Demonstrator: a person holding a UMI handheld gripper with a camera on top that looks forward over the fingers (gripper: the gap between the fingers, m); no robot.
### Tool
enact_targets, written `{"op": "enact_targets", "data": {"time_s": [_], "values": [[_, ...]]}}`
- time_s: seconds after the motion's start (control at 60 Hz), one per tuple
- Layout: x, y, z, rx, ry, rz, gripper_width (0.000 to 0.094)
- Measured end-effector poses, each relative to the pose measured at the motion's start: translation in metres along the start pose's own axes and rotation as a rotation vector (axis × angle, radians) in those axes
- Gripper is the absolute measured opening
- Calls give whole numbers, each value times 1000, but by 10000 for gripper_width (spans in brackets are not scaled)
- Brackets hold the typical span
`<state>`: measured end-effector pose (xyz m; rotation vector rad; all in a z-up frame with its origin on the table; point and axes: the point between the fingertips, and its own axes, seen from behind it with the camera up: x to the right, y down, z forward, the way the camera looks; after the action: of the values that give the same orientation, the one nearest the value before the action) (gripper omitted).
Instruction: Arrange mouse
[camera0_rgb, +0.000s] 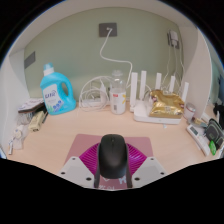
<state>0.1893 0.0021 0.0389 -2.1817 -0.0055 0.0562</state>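
The gripper (112, 172) has its fingers spread, and the black mouse (113, 153) sits between the pink pads (84, 154), resting on the pale table (60, 140); whether the pads touch its sides I cannot tell. Well beyond the fingers, along the wall, stand a blue jug (57, 90) to the left, a clear bottle (118, 93) ahead, and a white router (158, 90) with a gold bag (166, 105) to the right
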Motion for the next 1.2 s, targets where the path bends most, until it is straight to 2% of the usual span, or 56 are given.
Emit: {"op": "enact_targets", "data": {"time_s": [0.083, 0.217, 0.25, 0.3, 0.317, 0.35, 0.433, 0.733, 1.0, 1.2], "values": [[-1, 26, 19, -42, 22, -9, 371], [-2, 42, 26, -72, 46, 1, 495], [-2, 40, 21, -69, 53, 2, 596], [-4, 34, 12, -58, 56, -10, 848], [-4, 32, 8, -56, 59, -16, 866], [-5, 28, -2, -53, 64, -29, 816], [-8, 18, -31, -48, 85, -48, 860], [-30, -7, -156, 9, 107, -58, 847], [-43, 2, -249, 57, 115, -85, 849], [-43, 10, -278, 71, 122, -92, 851]]}}
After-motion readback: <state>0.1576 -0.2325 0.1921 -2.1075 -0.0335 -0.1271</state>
